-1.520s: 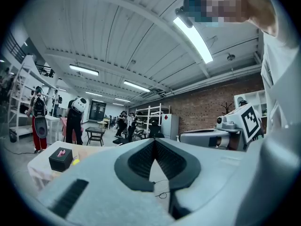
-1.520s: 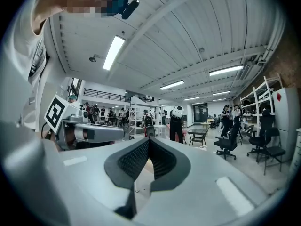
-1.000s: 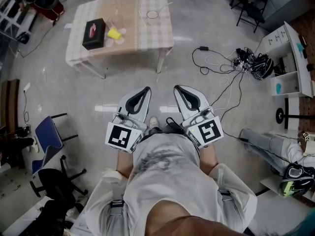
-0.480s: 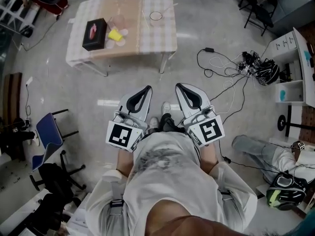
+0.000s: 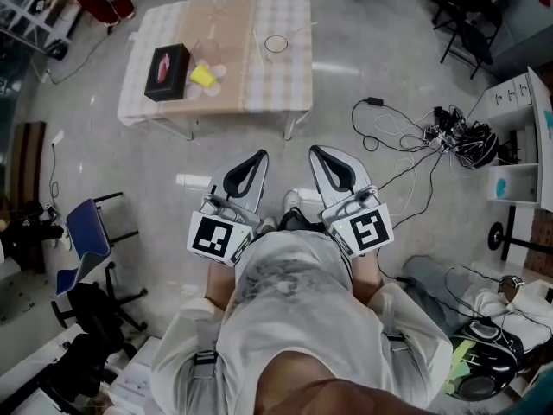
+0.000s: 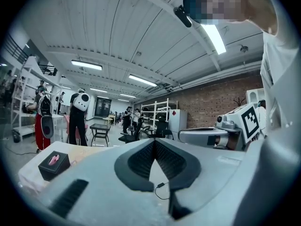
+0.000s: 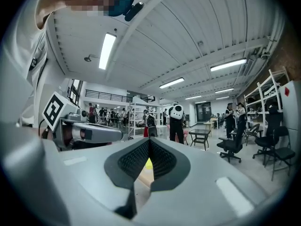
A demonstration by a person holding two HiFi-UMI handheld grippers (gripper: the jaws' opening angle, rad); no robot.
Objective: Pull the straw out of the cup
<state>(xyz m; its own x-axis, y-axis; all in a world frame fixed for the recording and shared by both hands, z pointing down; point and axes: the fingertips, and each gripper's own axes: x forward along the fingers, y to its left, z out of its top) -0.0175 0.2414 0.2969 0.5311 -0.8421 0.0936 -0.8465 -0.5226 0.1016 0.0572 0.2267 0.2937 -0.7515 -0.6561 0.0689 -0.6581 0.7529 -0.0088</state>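
Cup (image 5: 276,43), its straw (image 5: 298,31) tilting rightward, stands on the counter's (image 5: 259,85) right half; left tool (image 5: 258,156) and right tool (image 5: 314,150), both closed and empty, hang well short of the counter, the left marginally nearer.

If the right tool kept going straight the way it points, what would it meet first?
Nothing near. Across open floor stands the table; its yellow object shows just below the shut right tool. Probably the table first, though it might pass above it.

No legible text, labels, numbers anywhere.
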